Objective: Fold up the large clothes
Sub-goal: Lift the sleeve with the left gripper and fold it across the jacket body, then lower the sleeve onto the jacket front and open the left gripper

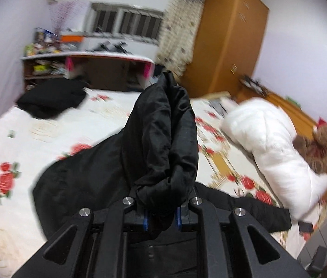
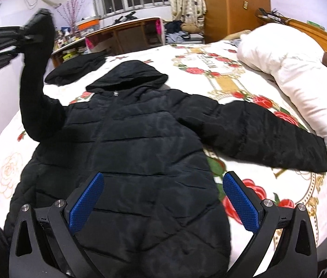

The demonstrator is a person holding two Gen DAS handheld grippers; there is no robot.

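A black hooded puffer jacket (image 2: 140,143) lies spread face up on the bed, hood (image 2: 128,76) toward the far side, its right-hand sleeve (image 2: 267,136) stretched flat. My left gripper (image 1: 162,215) is shut on the other sleeve (image 1: 163,134) and holds it lifted above the bed; it also shows in the right wrist view (image 2: 33,34) at the upper left. My right gripper (image 2: 163,199) is open and empty, hovering above the jacket's lower hem with its blue pads (image 2: 87,203) wide apart.
The bed (image 2: 244,74) has a white sheet with red roses. Another black garment (image 2: 77,69) lies at its far left. A white duvet (image 2: 297,76) and a teddy bear (image 1: 318,146) sit at the right. A desk (image 2: 126,32) and wardrobe (image 2: 235,4) stand beyond.
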